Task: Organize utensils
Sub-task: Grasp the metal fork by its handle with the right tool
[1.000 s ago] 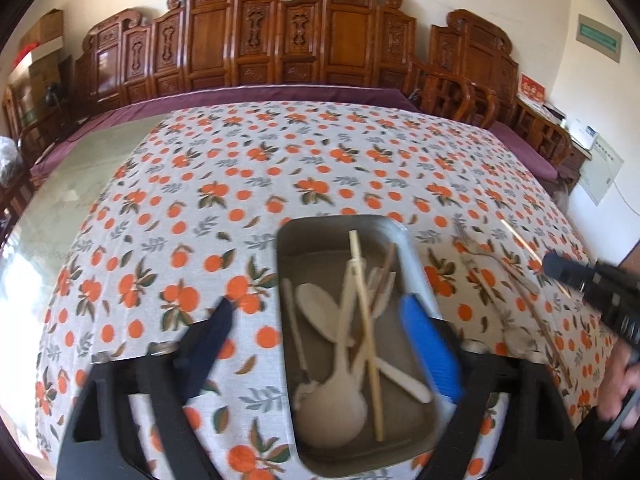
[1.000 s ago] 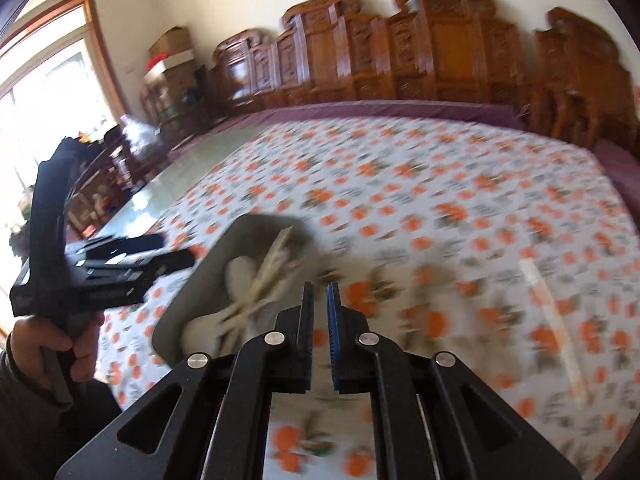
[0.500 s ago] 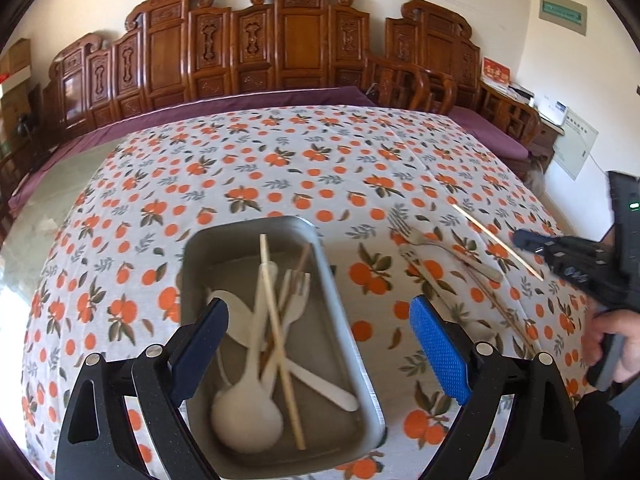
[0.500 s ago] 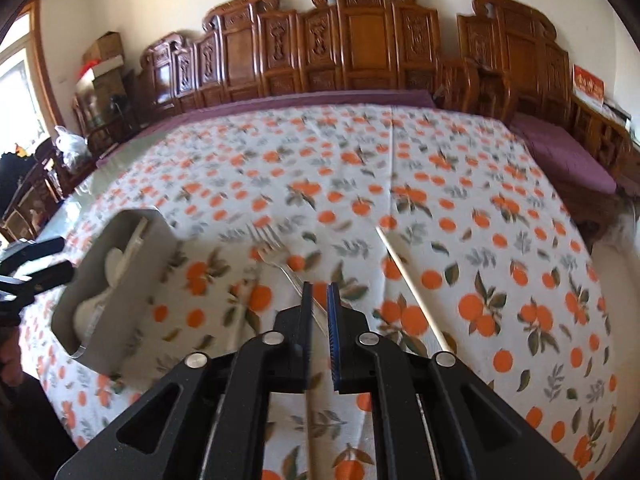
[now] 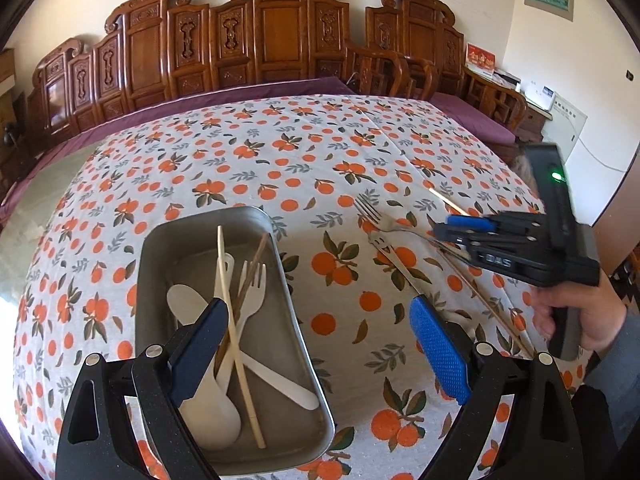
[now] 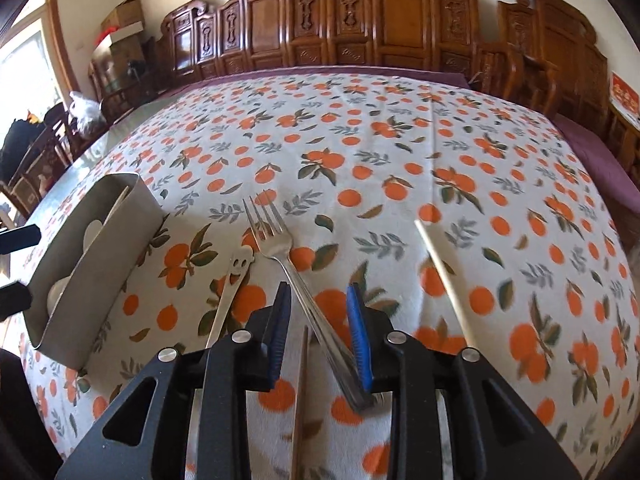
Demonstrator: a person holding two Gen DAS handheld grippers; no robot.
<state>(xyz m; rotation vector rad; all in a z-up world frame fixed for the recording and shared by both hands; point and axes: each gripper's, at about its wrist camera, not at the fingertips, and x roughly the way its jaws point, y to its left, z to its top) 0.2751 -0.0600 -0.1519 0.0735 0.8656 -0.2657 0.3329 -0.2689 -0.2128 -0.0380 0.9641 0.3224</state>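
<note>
Bright daylight, fisheye-warped edges, slight blur

Both wrist views look steeply down, close, sharing the metal fork (image 5: 384, 222) (image 6: 280, 256) and tray (image 5: 280, 280) (image 6: 100, 248).

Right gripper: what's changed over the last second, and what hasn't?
The right gripper swung away from the metal tray and came down over the steel fork; its jaws have just been opening and straddle the handle, not yet pinching. The left gripper stays open. The tray's contents are unchanged.
</note>
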